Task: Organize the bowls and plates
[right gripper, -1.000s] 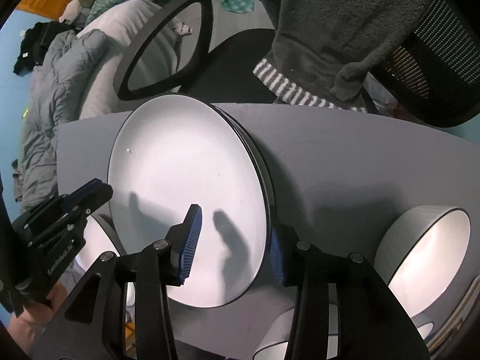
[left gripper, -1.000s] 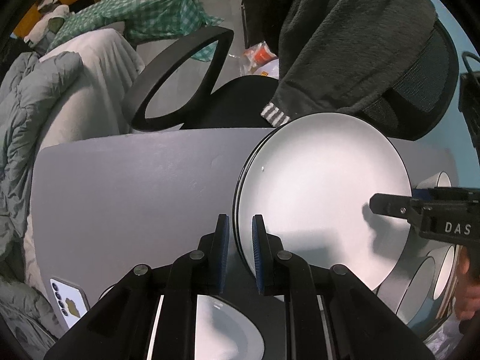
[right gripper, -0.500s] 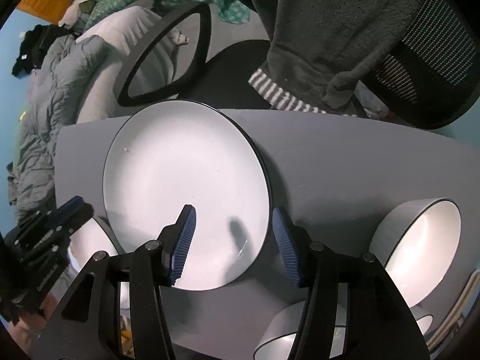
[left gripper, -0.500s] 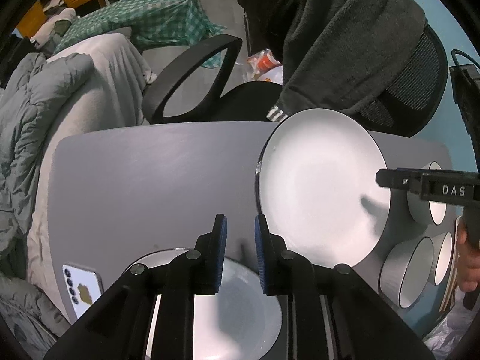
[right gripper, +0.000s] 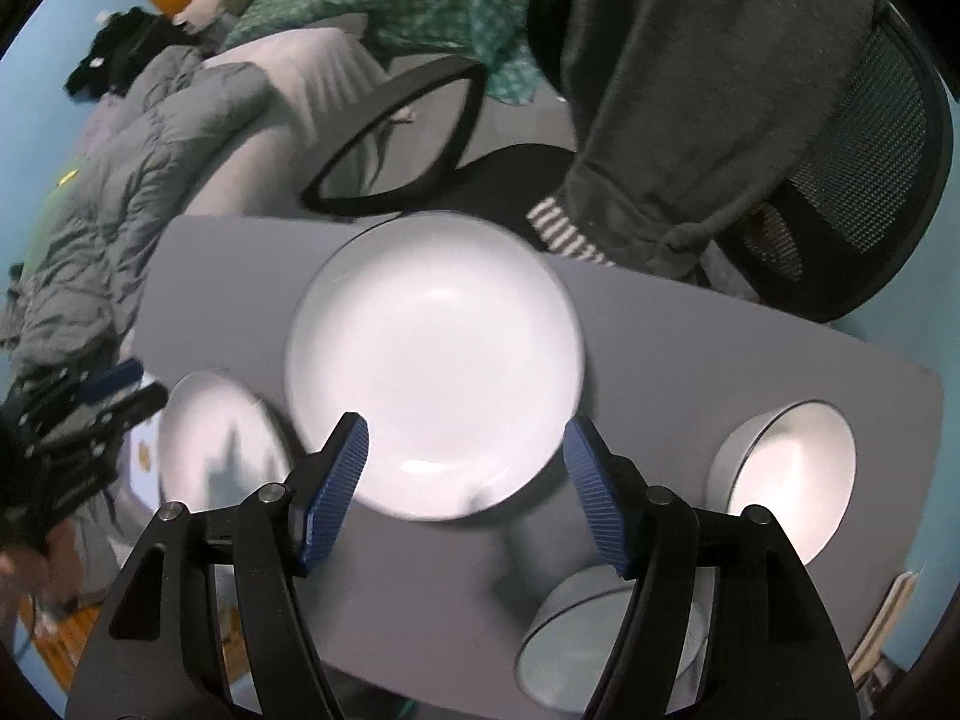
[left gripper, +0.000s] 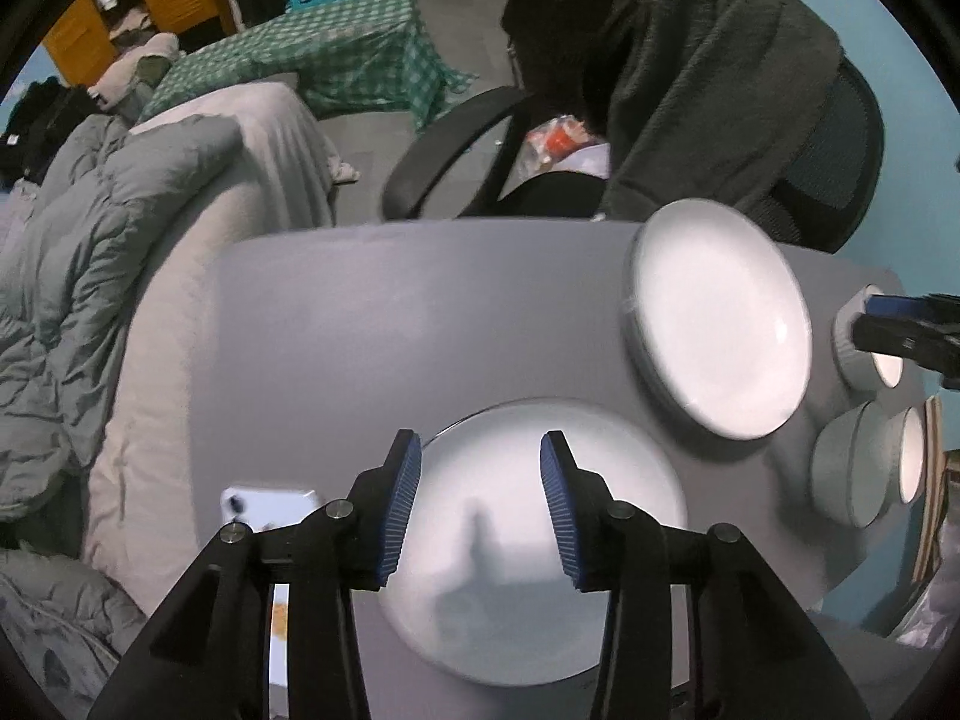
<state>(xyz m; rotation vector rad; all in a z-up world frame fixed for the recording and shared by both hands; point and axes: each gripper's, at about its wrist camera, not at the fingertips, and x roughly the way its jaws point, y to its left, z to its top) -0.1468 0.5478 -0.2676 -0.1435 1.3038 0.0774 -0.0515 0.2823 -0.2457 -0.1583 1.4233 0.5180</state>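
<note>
A stack of large white plates (left gripper: 720, 318) lies on the grey table (left gripper: 372, 324) at the back right; it also shows in the right wrist view (right gripper: 435, 360). A smaller white plate (left gripper: 528, 540) lies at the near edge, under my left gripper (left gripper: 477, 504), which is open and empty above it. My right gripper (right gripper: 465, 486) is open and empty, just short of the stack's near rim. Grey bowls with white insides (right gripper: 786, 474) (right gripper: 600, 642) stand at the right.
A white phone (left gripper: 264, 504) lies at the table's near left corner. A black office chair (right gripper: 840, 192) draped with a dark garment stands behind the table. A bed with grey bedding (left gripper: 90, 276) is at the left.
Both grippers have pulled back from the plate stack and opened. The stack now lies flat and free on the table. The left gripper now hovers over the smaller plate.
</note>
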